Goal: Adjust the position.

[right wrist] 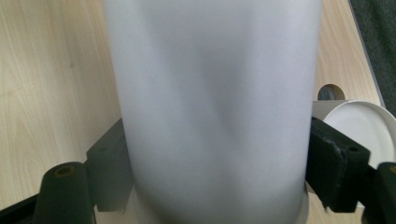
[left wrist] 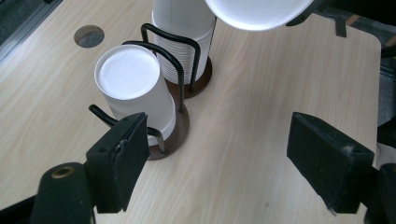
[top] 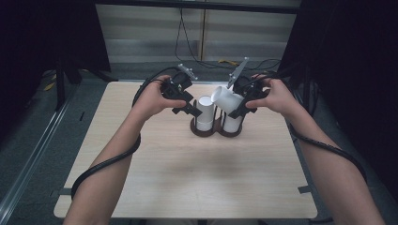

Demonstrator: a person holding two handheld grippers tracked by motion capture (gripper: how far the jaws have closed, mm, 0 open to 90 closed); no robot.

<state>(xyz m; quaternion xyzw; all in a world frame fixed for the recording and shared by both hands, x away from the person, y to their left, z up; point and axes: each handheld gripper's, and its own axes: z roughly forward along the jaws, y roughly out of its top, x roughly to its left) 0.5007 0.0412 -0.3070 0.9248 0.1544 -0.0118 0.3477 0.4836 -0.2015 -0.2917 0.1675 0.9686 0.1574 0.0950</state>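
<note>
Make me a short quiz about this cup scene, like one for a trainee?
1. True or false: the right gripper holds a white cup.
2. Which gripper has nothing between its jaws?
3. The cup stacks stand in: A) wire holders, B) a box, C) a drawer.

Key:
1. True; the jaws clamp its sides in the right gripper view.
2. The left gripper, open beside the near stack.
3. A.

held white paper cup (top: 228,99): plain, tilted, base toward upper left, lifted above right stack, clamped between black pads | right stack of white paper cups (top: 232,124): upside down in dark round wire holder (top: 216,130) mid-desk | left stack of white paper cups (left wrist: 135,86): upside down, touching holder's wire loop.
</note>
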